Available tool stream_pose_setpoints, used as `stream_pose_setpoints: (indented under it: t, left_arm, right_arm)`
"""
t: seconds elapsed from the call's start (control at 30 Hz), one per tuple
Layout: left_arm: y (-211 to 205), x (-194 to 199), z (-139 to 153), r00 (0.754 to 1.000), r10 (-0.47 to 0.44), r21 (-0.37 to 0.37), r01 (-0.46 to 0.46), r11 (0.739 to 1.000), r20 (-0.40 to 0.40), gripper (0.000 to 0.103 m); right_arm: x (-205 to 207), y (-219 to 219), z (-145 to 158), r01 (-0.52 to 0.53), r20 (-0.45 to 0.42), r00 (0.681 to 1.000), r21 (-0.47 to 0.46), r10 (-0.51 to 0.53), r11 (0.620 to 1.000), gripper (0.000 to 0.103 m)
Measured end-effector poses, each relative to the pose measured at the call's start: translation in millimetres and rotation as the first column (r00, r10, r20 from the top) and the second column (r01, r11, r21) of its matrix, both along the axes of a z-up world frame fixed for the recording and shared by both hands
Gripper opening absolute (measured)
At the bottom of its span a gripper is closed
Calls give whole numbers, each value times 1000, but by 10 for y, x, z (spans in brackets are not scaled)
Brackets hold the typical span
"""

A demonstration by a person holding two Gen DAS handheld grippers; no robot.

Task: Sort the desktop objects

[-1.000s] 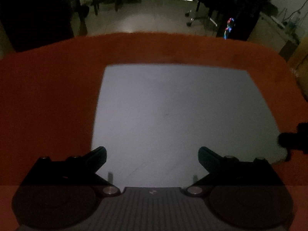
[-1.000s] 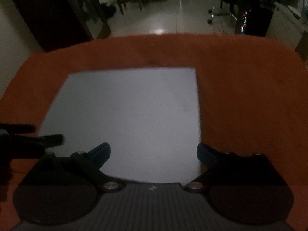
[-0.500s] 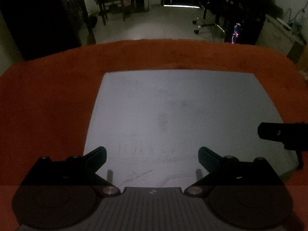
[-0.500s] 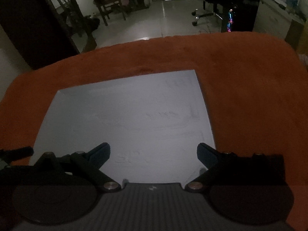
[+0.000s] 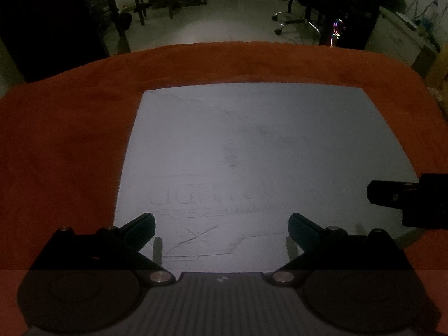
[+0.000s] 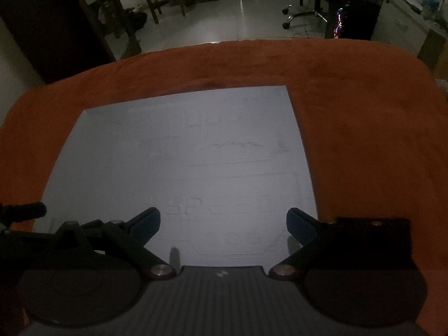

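Writing: we are reading faint embossed letters "SP", the rest unclear, on the grey mat (image 6: 179,156).
Mat: it is lying on the orange cloth (image 6: 364,140), spreading toward 12 o'clock from both tongs.
Left gripper (image 5: 221,229): we are holding it wide open, gripping nothing.
Right gripper (image 6: 223,224): we are holding it wide open, empty, above the mat's near edge.

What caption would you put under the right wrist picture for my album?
Open right gripper hovering over a grey mat on an orange cloth in a dim room.
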State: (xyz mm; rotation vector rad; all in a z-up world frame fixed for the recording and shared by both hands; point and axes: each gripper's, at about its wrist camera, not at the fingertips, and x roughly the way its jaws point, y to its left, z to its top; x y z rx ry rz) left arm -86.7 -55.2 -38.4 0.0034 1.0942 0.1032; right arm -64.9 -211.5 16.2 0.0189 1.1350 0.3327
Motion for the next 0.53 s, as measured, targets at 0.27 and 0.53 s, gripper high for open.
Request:
stream_pose_setpoints:
  t: [0.27, 0.53]
  left_arm:
    - [-7, -27, 2, 1000, 5, -10, -5, 1000, -3, 103]
    - [-16, -54, 7, 1000, -2, -15, 2, 1000, -5, 103]
  right_arm:
    - [-42, 19, -18, -21, -14, 1000, -7, 21, 1000, 99]
    - [-32, 20, -84, -26, -37, 999, -6, 25, 1000, 99]
